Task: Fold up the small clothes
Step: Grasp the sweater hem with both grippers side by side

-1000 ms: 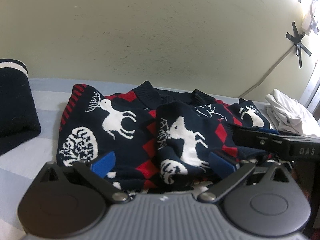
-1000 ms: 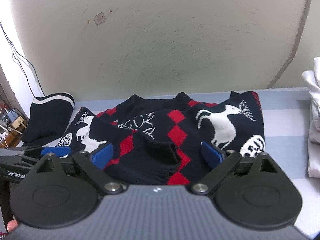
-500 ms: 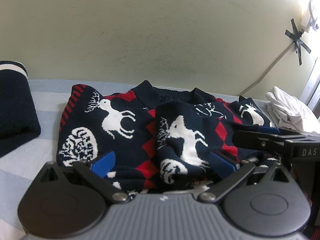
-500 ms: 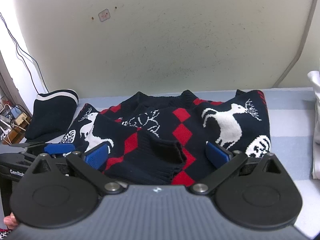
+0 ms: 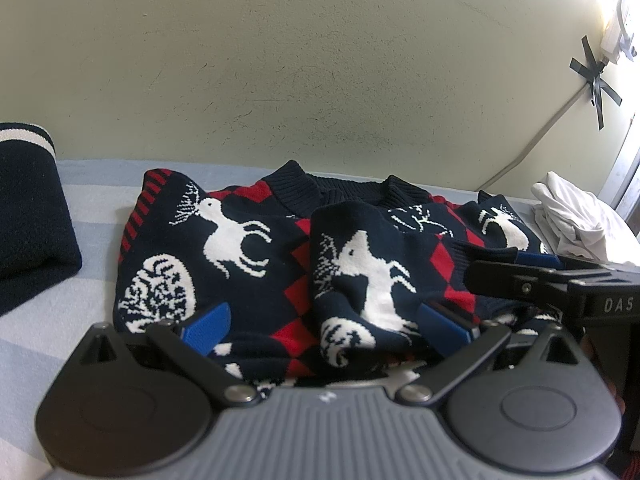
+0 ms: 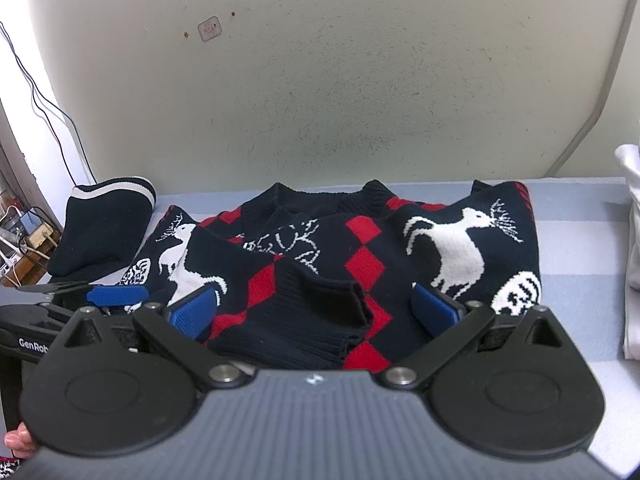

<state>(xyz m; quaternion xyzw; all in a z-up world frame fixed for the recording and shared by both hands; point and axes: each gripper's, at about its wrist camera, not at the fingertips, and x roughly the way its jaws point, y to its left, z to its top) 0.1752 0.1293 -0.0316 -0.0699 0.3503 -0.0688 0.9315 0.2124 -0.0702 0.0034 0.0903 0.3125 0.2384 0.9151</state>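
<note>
Striped bed (image 5: 72, 320) against scuffed wall; reindeer sweater (image 5: 248, 248) lies centre, sleeves folded in. Left gripper (image 5: 324, 326) and right gripper (image 6: 312, 308), jaws open, have edged closer to hem since a second ago: bottom fold likely next.

1. Both views are moderately lit by soft, even indoor light, and colours look slightly washed.
2. In the left wrist view, strong glare blows out the upper right corner, and the wall (image 5: 320, 80) brightens towards it.
3. In the right wrist view, the far left edge is overexposed to white behind the hanging cables (image 6: 36, 92).
4. The sweater (image 5: 256, 248) is sharp enough to show its knit pattern, though its dark parts lose detail.
5. Shadows are faint: a soft dark band lies under the sweater's edge on the striped sheet (image 6: 580, 240).
6. Fisheye distortion bends the wall line and the sheet's stripes, and the corners darken.
7. Fine grain is visible on the wall.
</note>
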